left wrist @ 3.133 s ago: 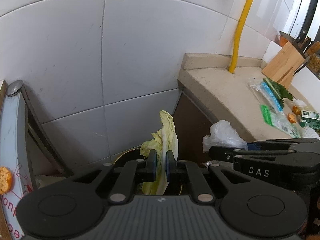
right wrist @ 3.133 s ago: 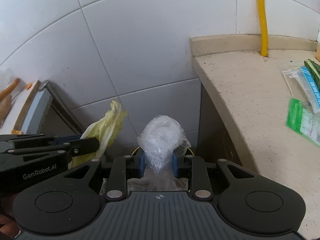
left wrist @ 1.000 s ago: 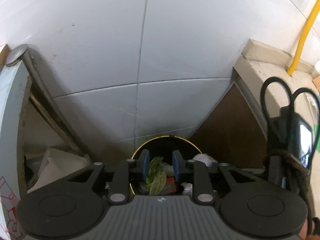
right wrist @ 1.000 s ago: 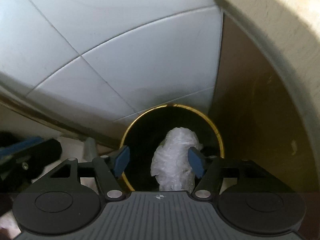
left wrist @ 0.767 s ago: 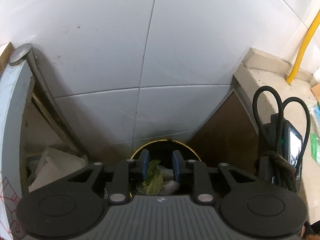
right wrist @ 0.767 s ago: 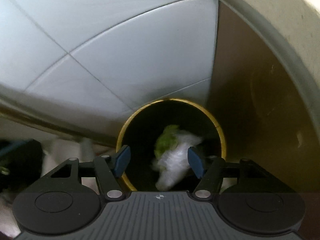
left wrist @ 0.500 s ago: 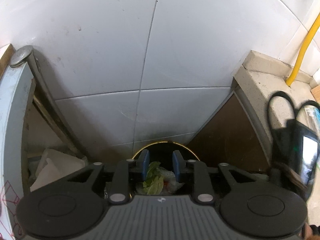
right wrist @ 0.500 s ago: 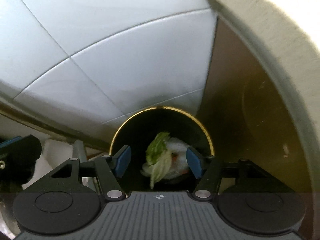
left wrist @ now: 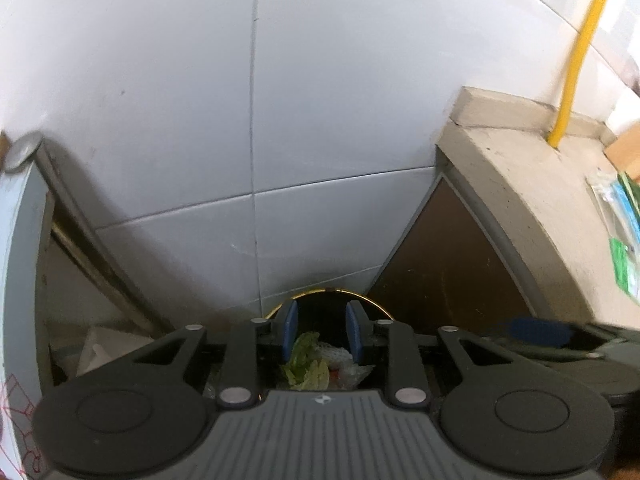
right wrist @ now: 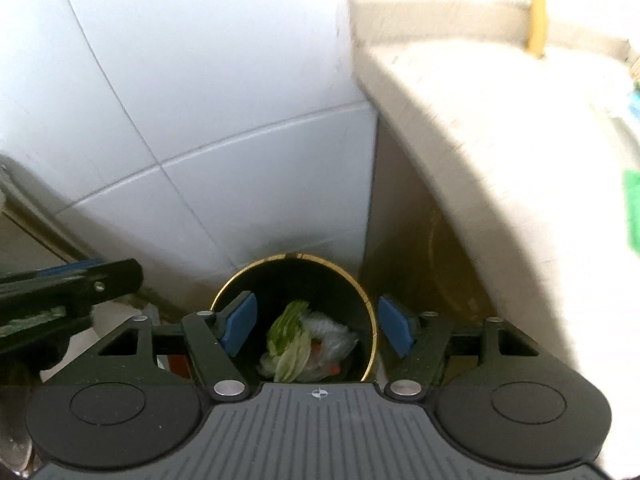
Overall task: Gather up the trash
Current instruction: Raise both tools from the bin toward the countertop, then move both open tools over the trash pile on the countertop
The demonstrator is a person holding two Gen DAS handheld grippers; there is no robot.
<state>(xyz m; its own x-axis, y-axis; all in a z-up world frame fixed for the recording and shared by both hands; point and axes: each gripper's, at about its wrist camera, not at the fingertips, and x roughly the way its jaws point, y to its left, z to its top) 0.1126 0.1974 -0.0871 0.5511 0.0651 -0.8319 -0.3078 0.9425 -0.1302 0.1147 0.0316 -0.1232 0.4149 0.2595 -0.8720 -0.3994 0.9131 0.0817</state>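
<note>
Both grippers sit empty above the bin [right wrist: 294, 264]: left gripper [left wrist: 319, 330] jaws narrowly apart, right gripper [right wrist: 318, 324] wide and opening. Lettuce leaf [right wrist: 289, 340] and crumpled plastic [right wrist: 334, 332] lie down inside, below the pads.

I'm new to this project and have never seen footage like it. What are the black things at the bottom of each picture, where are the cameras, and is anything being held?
A person holds a handheld two-finger gripper in each hand, with a wide-angle camera mounted on each, looking forward along its fingers. The black shapes are the grippers' own bodies. One picture comes from the left gripper, the other from the right gripper. Both point down into a black trash bin with a gold rim, standing on the floor against a white tiled wall, beside a beige counter. Inside lie a cabbage leaf and crumpled clear plastic. Neither gripper holds anything: the blue pads stand apart, empty, and the right jaws are opening. More wrappers wait on the counter.
</note>
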